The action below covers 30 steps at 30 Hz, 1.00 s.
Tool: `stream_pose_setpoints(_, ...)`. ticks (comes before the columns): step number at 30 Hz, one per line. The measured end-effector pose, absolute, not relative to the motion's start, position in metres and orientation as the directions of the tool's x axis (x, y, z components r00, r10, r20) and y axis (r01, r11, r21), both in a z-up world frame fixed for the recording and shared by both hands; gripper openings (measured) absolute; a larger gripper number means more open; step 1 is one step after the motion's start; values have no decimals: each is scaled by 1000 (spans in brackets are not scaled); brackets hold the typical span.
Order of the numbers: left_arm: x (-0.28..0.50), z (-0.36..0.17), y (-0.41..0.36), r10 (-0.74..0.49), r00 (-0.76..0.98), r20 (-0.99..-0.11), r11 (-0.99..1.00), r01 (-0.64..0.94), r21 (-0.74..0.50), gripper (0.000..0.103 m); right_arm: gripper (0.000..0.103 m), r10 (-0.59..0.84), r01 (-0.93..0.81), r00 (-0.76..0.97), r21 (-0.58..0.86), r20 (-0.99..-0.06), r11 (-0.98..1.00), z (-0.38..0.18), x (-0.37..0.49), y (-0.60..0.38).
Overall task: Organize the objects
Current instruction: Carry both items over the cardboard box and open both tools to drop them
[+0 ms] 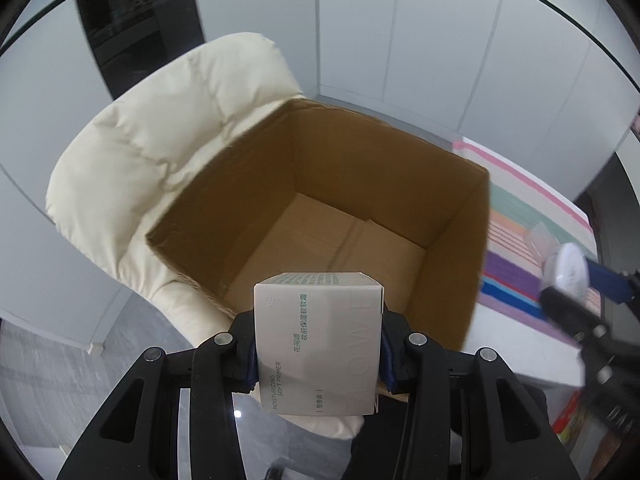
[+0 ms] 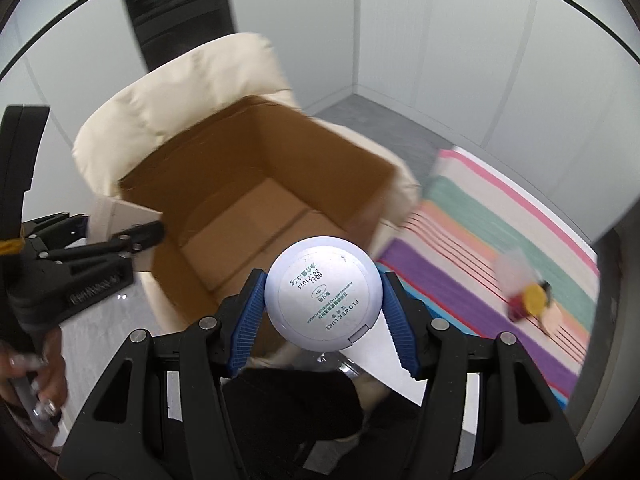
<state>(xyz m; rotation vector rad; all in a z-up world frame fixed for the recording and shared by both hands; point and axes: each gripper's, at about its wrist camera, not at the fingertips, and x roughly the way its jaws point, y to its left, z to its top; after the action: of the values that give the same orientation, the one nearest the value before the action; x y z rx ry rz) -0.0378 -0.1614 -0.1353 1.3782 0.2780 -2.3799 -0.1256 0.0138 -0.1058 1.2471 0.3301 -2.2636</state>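
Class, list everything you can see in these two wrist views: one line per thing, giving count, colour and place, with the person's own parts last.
Primer carton: 1, white, clamped in the left gripper above the box's near rim.
Powder compact: 1, round, white, clamped in the right gripper.
Cardboard box: 1, brown, open, nothing visible inside, resting on the chair.
Padded chair: 1, cream, under and behind the box.
Striped cloth: 1, multicoloured, right of the chair.
Small items: blurred, yellow and red, on the cloth.
Left gripper: 1, black, blue pads.
Right gripper: 1, black, blue pads.
Hand: 1, lower left, on the left gripper's handle.
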Motion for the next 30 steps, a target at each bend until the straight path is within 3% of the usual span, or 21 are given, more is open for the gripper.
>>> stream_pose_setpoints(2,-41,-139,-165,-216,-455,-864,-914,406,15,47,60,-346,581,-417,45,-841,-812,-113,-128,-8)
stream_pose_setpoints(5,-48,-144,-171,-241,-439,-865,-905,424,37,66,61,-377,616,-401,59,-835,-785,-124,-128,-32)
stream_pose_setpoints(6,-52,-147,-176,-280,-403,-871,-889,452,76,77,67,-363,604,-408,50,-837,-795,-128,-129,-35)
stream_pose_setpoints(8,-54,-150,-185,-283,-379,-881,-882,463,84,88,79,-344,563,-431,48,-834,-825,-133,-136,-34)
stream_pose_setpoints(9,-52,-151,-191,-254,-390,-885,-885,463,49,89,86,-345,543,-434,63,-832,-837,-134,-138,-31)
stream_pose_setpoints(10,-49,-150,-193,-232,-399,-887,-885,466,21,89,87,-355,534,-430,83,-830,-841,-135,-141,-27)
stream_pose_setpoints(30,-48,-148,-175,-207,-428,-880,-911,413,13,89,87,-312,482,-428,78,-848,-873,-136,-143,11)
